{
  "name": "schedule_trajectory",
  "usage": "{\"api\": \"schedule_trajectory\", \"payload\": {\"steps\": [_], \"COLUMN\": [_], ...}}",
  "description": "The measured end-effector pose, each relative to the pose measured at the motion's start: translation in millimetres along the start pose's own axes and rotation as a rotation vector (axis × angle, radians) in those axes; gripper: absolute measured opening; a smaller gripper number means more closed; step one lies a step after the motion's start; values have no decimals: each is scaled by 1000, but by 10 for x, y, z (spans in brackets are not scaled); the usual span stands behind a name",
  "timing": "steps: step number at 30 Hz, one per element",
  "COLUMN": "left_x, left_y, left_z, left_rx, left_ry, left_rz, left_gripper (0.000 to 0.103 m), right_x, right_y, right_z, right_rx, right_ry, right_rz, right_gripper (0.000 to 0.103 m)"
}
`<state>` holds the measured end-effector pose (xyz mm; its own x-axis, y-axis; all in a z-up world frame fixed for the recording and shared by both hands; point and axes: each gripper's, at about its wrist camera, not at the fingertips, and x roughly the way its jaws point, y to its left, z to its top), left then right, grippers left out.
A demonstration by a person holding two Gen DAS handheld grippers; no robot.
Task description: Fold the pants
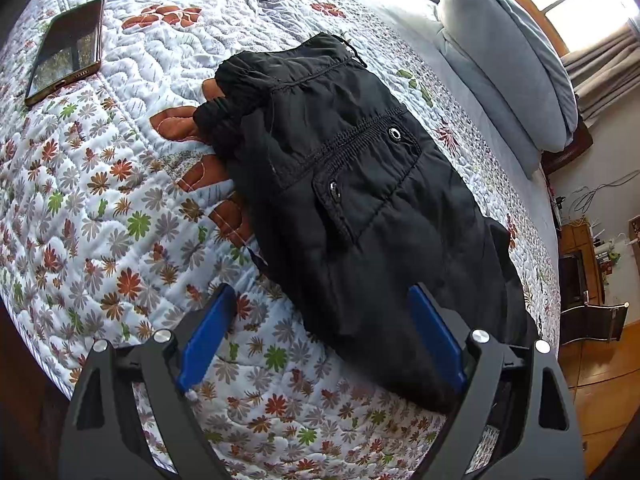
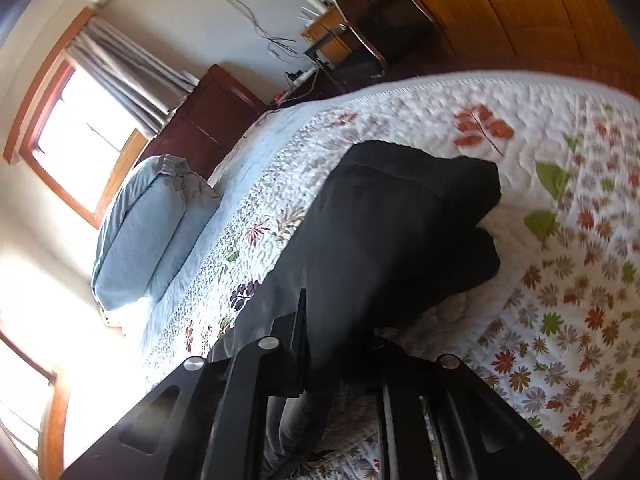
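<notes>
Black pants lie folded lengthwise on the floral quilt, waistband at the far end, a zip pocket and eyelet facing up. My left gripper is open, its blue pads spread wide just above the near end of the pants; the right pad overlaps the fabric. In the right wrist view the pants run from the cuffs at the far end toward my right gripper, which is shut on the black fabric that fills the space between its fingers.
A smartphone lies on the quilt at far left. A blue-grey pillow sits at the bed's head; it also shows in the right wrist view. A wooden nightstand, desk and chair stand beyond the bed edge.
</notes>
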<state>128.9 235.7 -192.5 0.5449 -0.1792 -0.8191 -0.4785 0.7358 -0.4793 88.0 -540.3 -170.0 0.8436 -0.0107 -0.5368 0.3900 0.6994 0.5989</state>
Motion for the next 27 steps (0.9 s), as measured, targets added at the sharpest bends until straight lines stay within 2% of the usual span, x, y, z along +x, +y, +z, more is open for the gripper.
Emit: {"api": "schedule_trajectory", "payload": {"steps": [5,12,17,22,23,24,25,26,27], "left_x": [-45,-137,-213,-290,-308,-314,-319,-324,-329], "left_y": [-3,112,247,365,394,425,445,451,468], "left_z": [-53,-107,-150,-172,-179,-181,-185,-182,-187], "left_rx": [-15,-48,-77,-102,-106,-109,-111,-113,-113], "left_ry": [1,5,9,8,8,7,7,8,10], "left_rz": [-23,-58,-86,-109,-113,-116,-116,-118,-120], "left_gripper": [88,88,88,88,88,88,88,88,88], "right_x": [-175,-95,95,479,519,546,523,482,422], "right_y": [929,2019,2394,2480,2469,2450,2438,2433,2419], "right_z": [-115,-776,-1486,-2251,-2368,-2475,-2576,-2632,-2662], "right_rx": [-322,-741,-976,-1215,-1248,-1273,-1286,-1287,-1275], "right_ry": [-49,-24,63,190,205,217,215,224,235], "right_rz": [-21,-11,-17,-119,-140,-153,-151,-125,-83], "right_gripper": [11,11,11,13,15,24,36,45,58]}}
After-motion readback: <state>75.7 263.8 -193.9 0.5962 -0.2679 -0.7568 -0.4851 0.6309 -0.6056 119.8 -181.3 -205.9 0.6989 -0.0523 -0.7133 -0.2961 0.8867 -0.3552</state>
